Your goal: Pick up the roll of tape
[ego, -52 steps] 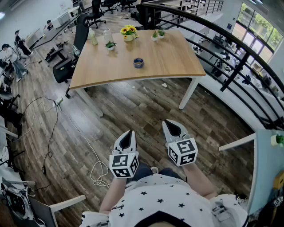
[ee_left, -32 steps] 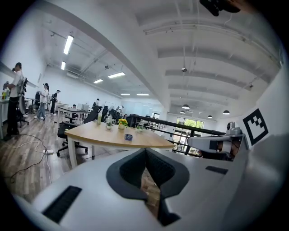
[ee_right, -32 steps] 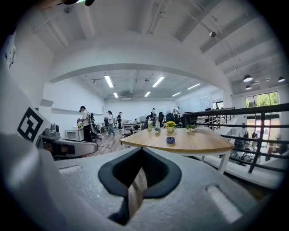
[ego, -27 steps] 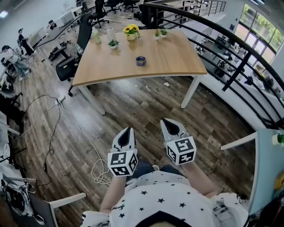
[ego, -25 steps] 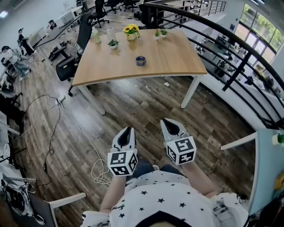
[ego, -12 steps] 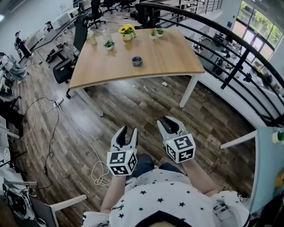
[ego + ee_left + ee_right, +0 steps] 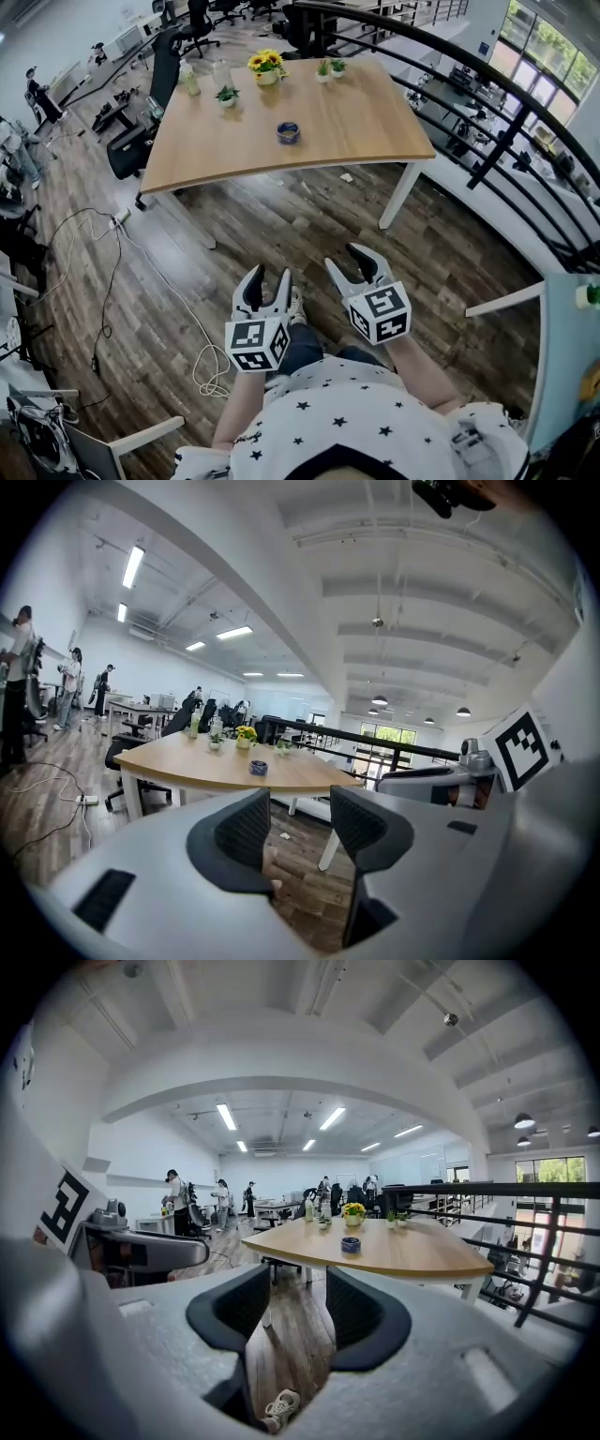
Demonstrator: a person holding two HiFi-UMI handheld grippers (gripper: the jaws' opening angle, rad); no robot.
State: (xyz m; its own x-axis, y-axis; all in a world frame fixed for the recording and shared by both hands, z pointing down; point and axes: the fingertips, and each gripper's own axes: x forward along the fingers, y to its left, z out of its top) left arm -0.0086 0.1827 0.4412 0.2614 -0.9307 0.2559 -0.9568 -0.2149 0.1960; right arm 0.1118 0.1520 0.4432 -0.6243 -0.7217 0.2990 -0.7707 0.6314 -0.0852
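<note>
The roll of tape [image 7: 288, 132] is a small blue ring lying flat near the middle of a wooden table [image 7: 366, 127], well ahead of both grippers. It also shows as a small blue spot in the left gripper view [image 7: 259, 768] and in the right gripper view [image 7: 351, 1244]. My left gripper [image 7: 267, 279] and right gripper [image 7: 345, 259] hang side by side over the wood floor, short of the table. Both have just been opening their jaws, which stand apart with nothing between them in the left gripper view [image 7: 298, 804] and the right gripper view [image 7: 296, 1283].
Yellow flowers in a pot [image 7: 266, 68], small plants [image 7: 226, 96] and bottles [image 7: 190, 79] stand along the table's far edge. Office chairs [image 7: 159, 89] sit at its left. A black railing [image 7: 487, 122] runs along the right. Cables [image 7: 112, 281] trail over the floor at left.
Both grippers' jaws have gone from shut to wide apart. The view has crept forward toward the table, and a shoe now shows between the two grippers.
</note>
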